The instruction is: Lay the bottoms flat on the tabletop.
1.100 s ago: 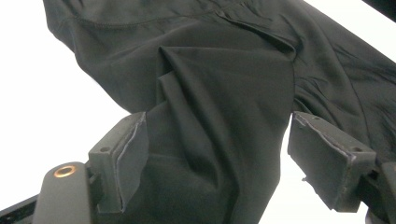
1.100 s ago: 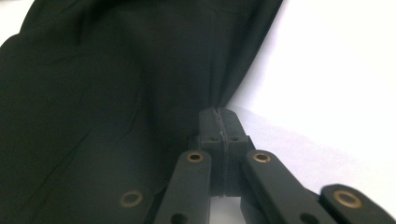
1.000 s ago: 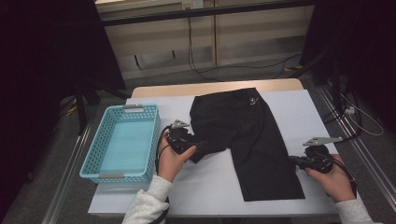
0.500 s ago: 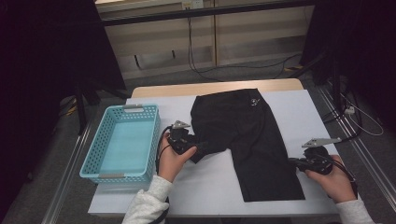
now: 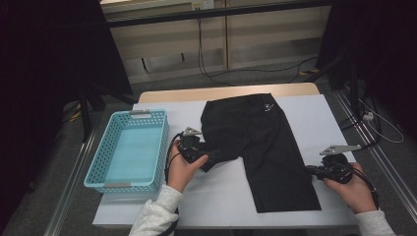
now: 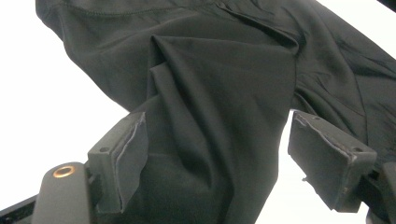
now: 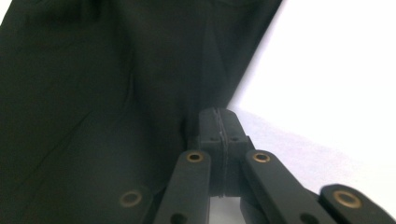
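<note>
Two hand-held grippers are at work on one pair of black shorts (image 5: 260, 147), which lies flat on the white desk (image 5: 314, 118), waistband at the far side, legs toward me. My left hand-held gripper (image 5: 209, 158) sits at the hem of the shorter leg near the basket; its jaws stand wide with a ridge of bunched cloth (image 6: 210, 140) between them, one pad touching the fabric, the other clear of it, so I judge no grip is made there yet. My right hand-held gripper (image 5: 311, 169) is at the outer edge of the long leg, jaws fully closed; in the right gripper view the tips (image 7: 219, 128) meet at the cloth's border, seemingly pinching the edge to hold that side. The blue basket (image 5: 101, 167) stands left of the shorts, apart from them, likely the destination.
</note>
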The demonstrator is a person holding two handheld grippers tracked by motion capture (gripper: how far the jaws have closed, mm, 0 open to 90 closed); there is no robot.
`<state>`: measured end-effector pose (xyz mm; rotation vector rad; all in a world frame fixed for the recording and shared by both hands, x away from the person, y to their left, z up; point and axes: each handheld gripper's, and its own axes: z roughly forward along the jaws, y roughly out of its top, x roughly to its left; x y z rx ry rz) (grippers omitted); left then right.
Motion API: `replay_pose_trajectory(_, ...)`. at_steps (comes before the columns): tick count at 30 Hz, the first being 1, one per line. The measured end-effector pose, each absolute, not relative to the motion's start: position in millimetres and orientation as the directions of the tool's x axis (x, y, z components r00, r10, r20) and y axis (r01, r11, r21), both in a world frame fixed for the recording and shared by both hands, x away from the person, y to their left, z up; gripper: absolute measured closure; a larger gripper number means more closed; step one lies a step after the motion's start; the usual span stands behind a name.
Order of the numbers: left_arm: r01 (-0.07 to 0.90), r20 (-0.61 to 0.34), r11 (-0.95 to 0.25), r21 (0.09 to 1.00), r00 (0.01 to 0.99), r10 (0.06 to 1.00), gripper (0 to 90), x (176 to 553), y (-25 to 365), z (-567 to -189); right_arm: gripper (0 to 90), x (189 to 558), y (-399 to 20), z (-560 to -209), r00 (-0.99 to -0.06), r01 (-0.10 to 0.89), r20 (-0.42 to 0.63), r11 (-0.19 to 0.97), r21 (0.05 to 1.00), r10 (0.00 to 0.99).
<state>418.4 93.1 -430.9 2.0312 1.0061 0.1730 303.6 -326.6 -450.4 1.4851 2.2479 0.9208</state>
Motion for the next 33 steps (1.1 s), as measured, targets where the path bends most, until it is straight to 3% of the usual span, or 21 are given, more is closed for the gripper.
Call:
replay_pose_trajectory(1, 0.594, -0.228, -0.323, 0.737, 0.668, 0.708, 20.8, 418.4, 92.9, -431.0, 89.8, 303.9, -326.8, -450.1, -0.420, 0.712, 0.097, 0.262, 0.652, 0.902)
replay_pose_trajectory(8, 0.591, -0.221, -0.328, 0.737, 0.670, 0.709, 20.6, 418.2, 92.5, -430.4, 63.1, 307.0, -320.7, -446.3, -0.410, 0.669, 0.056, 0.258, 0.697, 0.911)
replay_pose_trajectory(16, 0.592, -0.219, -0.329, 0.736, 0.668, 0.711, 19.8, 419.1, 92.7, -429.5, 40.1, 314.8, -298.1, -441.7, -0.477, 0.600, 0.054, 0.281, 0.749, 0.877)
replay_pose_trajectory(24, 0.592, -0.218, -0.329, 0.736, 0.667, 0.713, 19.2, 418.7, 93.9, -428.7, 35.3, 315.9, -253.1, -445.1, -0.573, 0.551, 0.050, 0.340, 0.763, 0.818)
replay_pose_trajectory(30, 0.598, -0.227, -0.322, 0.734, 0.663, 0.714, 19.0, 418.9, 94.8, -428.6, 50.8, 316.5, -231.7, -451.1, -0.641, 0.546, 0.066, 0.394, 0.740, 0.765)
replay_pose_trajectory(33, 0.599, -0.228, -0.319, 0.734, 0.661, 0.715, 19.0, 418.9, 94.4, -429.0, 51.6, 314.3, -219.9, -455.9, -0.679, 0.537, 0.056, 0.442, 0.718, 0.732)
